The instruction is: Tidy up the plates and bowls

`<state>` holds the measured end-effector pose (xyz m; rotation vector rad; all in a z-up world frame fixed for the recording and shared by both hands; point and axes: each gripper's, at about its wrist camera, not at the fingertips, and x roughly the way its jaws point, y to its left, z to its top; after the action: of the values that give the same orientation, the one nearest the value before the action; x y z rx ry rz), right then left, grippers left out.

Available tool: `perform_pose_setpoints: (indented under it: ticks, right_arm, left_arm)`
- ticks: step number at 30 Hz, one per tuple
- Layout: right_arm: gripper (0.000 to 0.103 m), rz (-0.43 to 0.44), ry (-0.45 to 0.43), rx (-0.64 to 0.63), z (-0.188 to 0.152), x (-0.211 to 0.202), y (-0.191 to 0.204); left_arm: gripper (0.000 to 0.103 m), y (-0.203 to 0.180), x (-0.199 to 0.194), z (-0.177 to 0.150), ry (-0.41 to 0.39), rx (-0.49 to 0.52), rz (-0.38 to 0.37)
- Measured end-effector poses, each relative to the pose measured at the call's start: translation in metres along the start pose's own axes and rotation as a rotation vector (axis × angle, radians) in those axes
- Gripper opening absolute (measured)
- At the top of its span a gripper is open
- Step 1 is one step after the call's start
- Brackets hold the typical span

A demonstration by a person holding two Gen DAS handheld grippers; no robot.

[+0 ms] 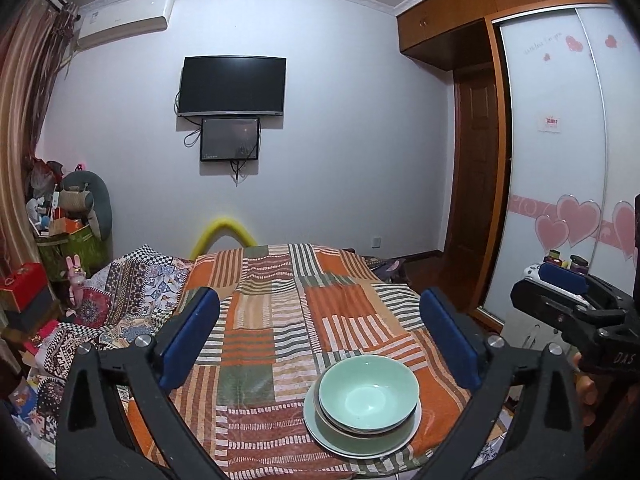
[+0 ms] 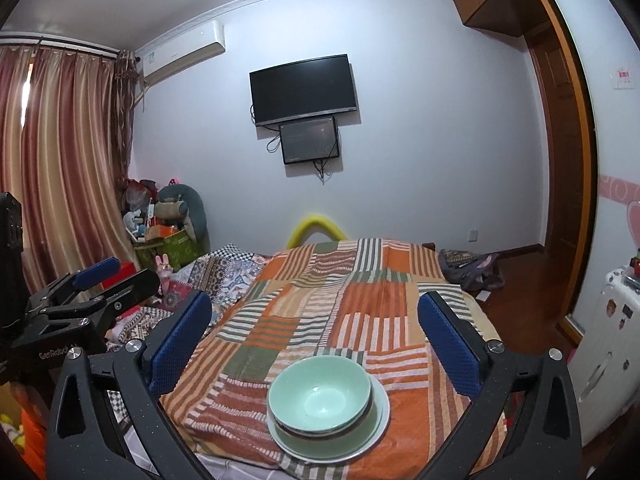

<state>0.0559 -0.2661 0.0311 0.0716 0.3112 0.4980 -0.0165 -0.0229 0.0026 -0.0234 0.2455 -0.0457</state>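
With both grippers, left (image 1: 320, 340) and right (image 2: 314, 340), released above the stacked bowl (image 2: 320, 398) and plate (image 2: 376, 436), you're probably finished; withdraw.

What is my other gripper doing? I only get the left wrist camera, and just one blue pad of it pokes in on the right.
Observer: The right gripper is wide open, with nothing between its fingers.
Operator: Is the green bowl in front of it too?
Observer: Yes. In its own camera the green bowl sits low and centred ahead of it, on top of the stack on the white plate.
Operator: And what is the white thing behind that gripper?
Observer: A white cabinet, maybe a small fridge, with stickers on its front.
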Motion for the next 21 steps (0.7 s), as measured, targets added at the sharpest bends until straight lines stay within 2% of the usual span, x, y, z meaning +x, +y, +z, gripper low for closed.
perform_pose_setpoints:
  ticks: [21]
  right_arm:
    - [0.103,-0.007,-0.001,0.003,-0.0038,-0.0049,-0.0035]
  left_arm:
    - [0.103,-0.0022,0.0013,-0.0036,0.011,0.003,-0.010]
